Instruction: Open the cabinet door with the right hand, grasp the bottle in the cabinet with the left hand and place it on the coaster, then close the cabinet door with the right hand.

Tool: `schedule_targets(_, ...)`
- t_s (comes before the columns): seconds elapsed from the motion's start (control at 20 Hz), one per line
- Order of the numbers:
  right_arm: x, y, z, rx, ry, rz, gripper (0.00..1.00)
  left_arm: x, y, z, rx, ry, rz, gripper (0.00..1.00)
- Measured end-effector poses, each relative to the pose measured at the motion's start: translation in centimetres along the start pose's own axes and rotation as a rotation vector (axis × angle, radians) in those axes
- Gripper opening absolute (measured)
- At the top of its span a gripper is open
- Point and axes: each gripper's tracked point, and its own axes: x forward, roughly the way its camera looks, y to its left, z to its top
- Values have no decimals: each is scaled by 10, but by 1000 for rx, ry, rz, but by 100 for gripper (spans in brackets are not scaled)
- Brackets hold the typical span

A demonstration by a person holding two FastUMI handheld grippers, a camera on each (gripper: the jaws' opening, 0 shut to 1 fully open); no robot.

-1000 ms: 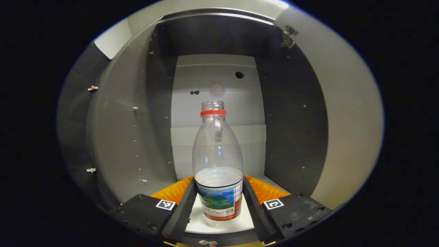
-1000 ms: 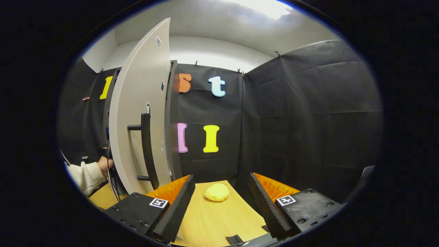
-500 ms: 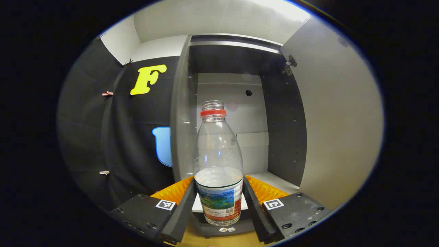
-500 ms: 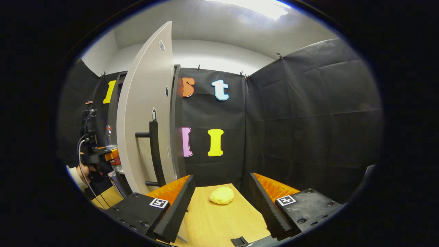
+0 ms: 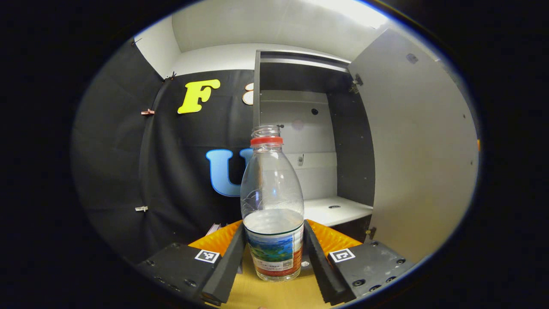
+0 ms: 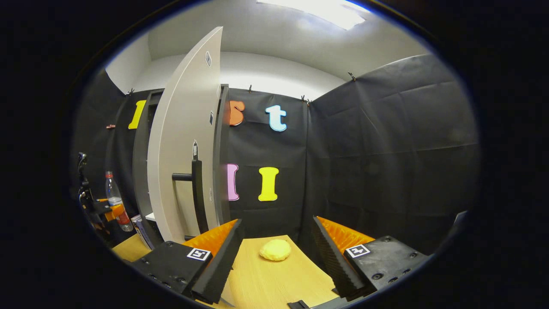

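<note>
Between my left gripper's (image 5: 273,251) 2 fingers, I am pinching the bottle (image 5: 272,206) upright; my right gripper (image 6: 276,253) is hanging spread, cabinet door (image 6: 182,146) ahead-left.

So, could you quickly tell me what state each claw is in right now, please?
Left claw: closed on the bottle, both fingers pressing its labelled lower part.
Right claw: open, holding nothing.

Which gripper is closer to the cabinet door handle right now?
Right. The right gripper is open and faces the door's handle, a little ahead to its left. The left gripper, shut on the bottle, is beyond the door's far side.
</note>
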Motion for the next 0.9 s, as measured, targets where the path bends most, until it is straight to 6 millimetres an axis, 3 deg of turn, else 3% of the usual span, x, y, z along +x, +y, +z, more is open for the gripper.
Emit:
schedule_targets(0.25, -6, 8, -4, 17, 16, -7, 98, -34, 6, -64, -14, 25, -26, 78)
schedule_targets(0.65, -9, 7, -5, 36, 35, -16, 98, -79, 0, -182, -60, 104, -83, 78)
schedule_targets(0.9, -9, 9, 3, 83, 43, -12, 98, -77, 1, -232, -64, 122, -72, 78)
